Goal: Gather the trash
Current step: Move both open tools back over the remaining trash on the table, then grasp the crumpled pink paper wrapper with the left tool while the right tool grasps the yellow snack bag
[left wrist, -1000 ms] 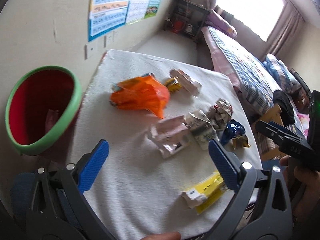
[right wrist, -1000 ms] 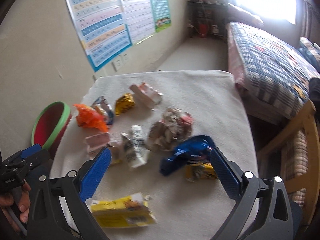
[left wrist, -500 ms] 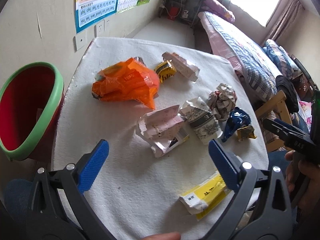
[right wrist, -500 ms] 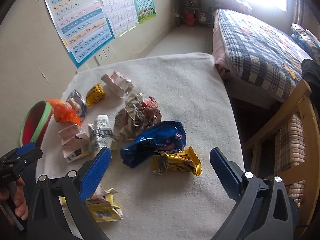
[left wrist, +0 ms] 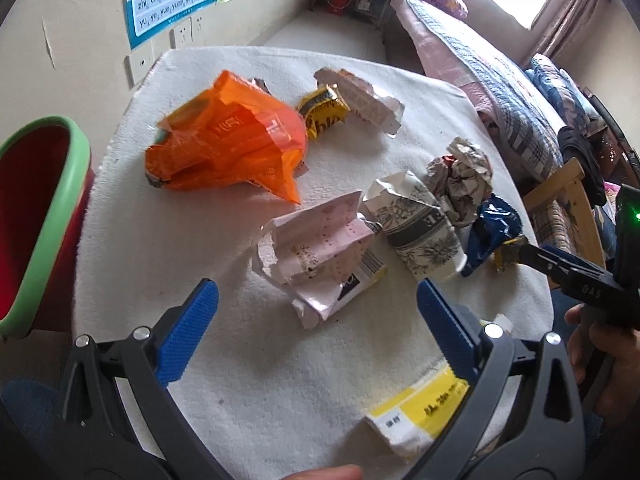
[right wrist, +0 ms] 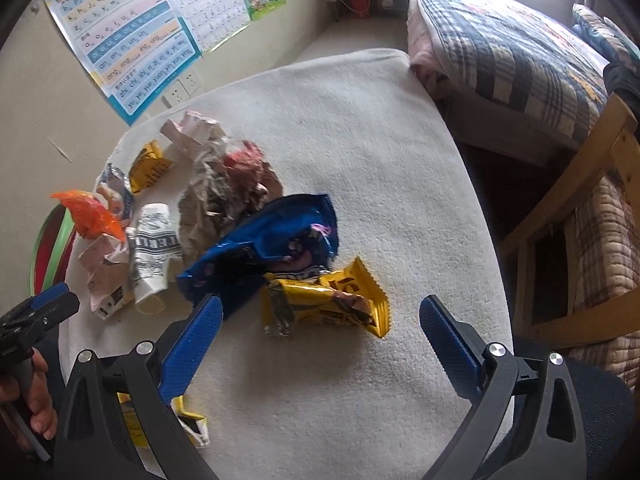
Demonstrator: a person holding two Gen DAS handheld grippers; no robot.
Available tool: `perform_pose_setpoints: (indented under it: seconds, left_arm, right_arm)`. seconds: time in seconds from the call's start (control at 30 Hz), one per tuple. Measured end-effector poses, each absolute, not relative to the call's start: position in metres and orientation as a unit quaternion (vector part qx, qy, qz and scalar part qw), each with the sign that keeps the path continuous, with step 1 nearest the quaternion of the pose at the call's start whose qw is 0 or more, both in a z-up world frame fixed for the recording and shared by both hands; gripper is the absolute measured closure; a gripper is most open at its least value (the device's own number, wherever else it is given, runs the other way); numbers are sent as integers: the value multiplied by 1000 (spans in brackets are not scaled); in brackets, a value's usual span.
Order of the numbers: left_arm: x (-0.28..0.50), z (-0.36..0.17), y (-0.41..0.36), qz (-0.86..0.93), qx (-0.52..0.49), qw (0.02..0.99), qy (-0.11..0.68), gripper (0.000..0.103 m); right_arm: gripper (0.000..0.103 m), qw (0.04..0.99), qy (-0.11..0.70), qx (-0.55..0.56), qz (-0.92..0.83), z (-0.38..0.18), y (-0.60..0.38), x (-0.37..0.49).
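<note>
Several pieces of trash lie on a white-covered table (left wrist: 248,380). In the left wrist view my left gripper (left wrist: 316,320) is open and empty, just short of a torn pink carton (left wrist: 316,256). An orange bag (left wrist: 228,140), a crushed paper cup (left wrist: 420,224), a blue wrapper (left wrist: 492,228) and a yellow packet (left wrist: 420,408) lie around it. In the right wrist view my right gripper (right wrist: 320,332) is open and empty, with a yellow wrapper (right wrist: 328,300) just ahead between its fingers and the blue wrapper (right wrist: 272,244) behind.
A red bin with a green rim (left wrist: 36,216) stands left of the table, also visible in the right wrist view (right wrist: 50,248). A bed (right wrist: 508,52) and a wooden chair (right wrist: 568,208) stand to the right. A wall with posters (right wrist: 136,32) is behind.
Both grippers have moved forward and lower toward the trash. The left has closed in on the pink carton, the right on the yellow and blue wrappers. Both stayed open.
</note>
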State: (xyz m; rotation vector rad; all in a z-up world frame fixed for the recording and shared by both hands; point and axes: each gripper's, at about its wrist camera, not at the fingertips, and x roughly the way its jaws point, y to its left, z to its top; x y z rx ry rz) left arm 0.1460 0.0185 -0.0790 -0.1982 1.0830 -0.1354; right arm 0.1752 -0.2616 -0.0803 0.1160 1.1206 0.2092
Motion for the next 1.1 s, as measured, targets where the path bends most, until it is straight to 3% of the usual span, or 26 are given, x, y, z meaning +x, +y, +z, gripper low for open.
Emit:
perform_pose_setpoints:
  seconds: [0.1,0.4,0.43,0.47,0.5,1.1]
  left_arm:
    - [153,-87,19,-62,-93,846,521,8]
    - [161,-103,17,-70,-91,839,533,48]
    - [160,-103,17,-69,-91,839,533,49]
    - [158,-102,17,-71,-90,840,530,50]
    - [158,-101,16,-71,-88,841,529,51]
    - [136,-66,22,-65,-97,861,495,52]
  right_arm:
    - [13,837,534,56,101,-85,-263,177]
    - [41,825,552,58,106,-100,-264,178]
    - [44,825,552,59,107,-100,-265,178]
    - [55,825,552,62,108,-100,-266,177]
    - [57,824,552,62,108,-99,-266,177]
    - [59,840,526,60,118,-59,-258,158]
